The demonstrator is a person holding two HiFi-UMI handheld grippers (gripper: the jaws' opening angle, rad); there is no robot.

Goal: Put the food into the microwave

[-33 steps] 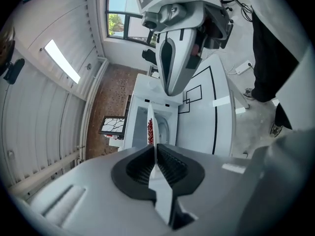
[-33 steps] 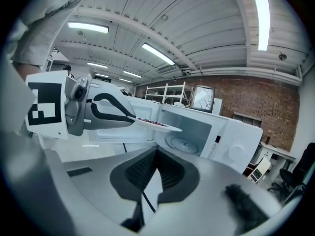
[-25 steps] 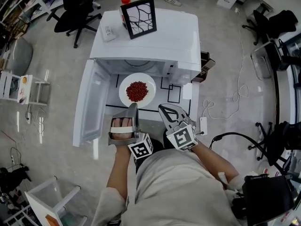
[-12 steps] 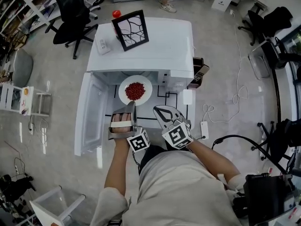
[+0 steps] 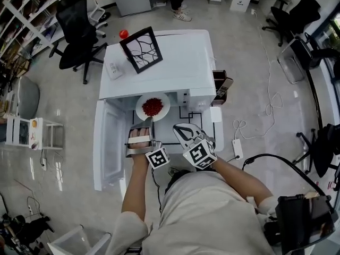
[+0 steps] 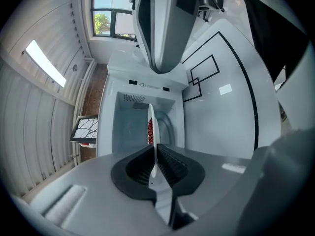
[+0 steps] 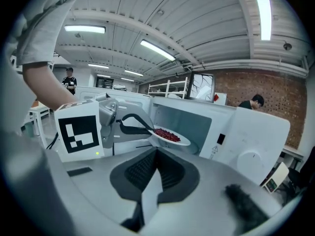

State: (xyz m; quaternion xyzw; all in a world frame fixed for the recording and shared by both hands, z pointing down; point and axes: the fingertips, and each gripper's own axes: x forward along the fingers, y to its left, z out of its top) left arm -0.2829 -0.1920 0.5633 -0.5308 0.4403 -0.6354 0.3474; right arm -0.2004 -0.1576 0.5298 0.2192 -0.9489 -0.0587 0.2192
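Observation:
A white plate of red food hangs level at the mouth of the open white microwave. My left gripper is shut on the plate's near rim. In the left gripper view the plate shows edge-on between the closed jaws of that gripper, with the microwave cavity straight behind. My right gripper is shut on nothing, just right of the left one over the table. From the right gripper view, the plate sits in front of the cavity.
The microwave door stands swung open to the left. A picture frame, a red ball and a small white item sit on the microwave's top. The table has black line markings. An office chair stands at the far left.
Both grippers and the plate have stayed together while my viewpoint pulled back; the plate has edged slightly closer to the microwave opening. Both grippers remain shut.

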